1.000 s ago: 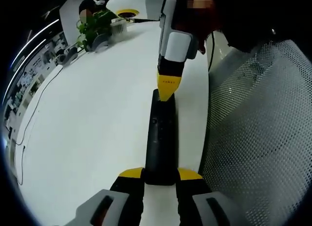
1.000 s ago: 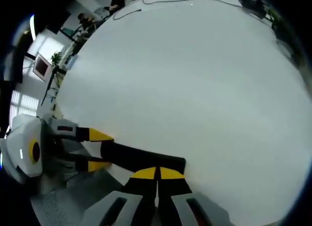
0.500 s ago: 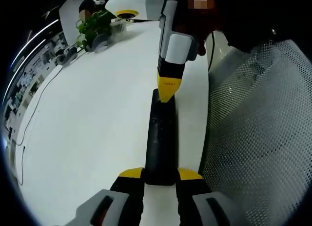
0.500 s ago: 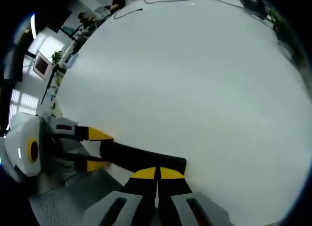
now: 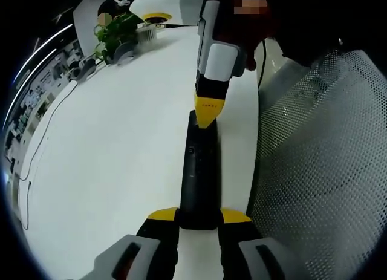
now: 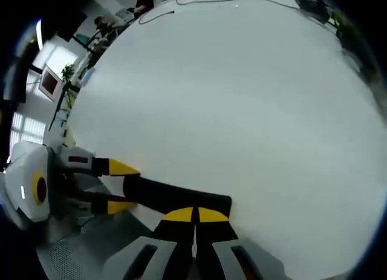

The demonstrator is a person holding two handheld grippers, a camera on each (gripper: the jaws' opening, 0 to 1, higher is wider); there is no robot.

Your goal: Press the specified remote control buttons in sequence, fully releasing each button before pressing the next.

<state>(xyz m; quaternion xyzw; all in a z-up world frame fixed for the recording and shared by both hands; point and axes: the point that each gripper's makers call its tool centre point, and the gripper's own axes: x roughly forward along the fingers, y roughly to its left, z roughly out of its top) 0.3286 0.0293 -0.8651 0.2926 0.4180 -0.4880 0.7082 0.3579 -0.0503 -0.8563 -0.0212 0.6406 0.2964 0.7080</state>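
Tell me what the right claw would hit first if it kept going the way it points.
Most likely the remote control: the shut right claw points at its far end, tips at or just above its top face. Contact can't be confirmed. The left claw grips the near end.

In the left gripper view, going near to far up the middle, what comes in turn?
Left claw gripping the near end of the remote control → right claw on its far end → white table → potted plant at the far edge.

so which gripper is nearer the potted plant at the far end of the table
Right. The right gripper is at the remote end facing the potted plant; the left gripper clamps the opposite end.
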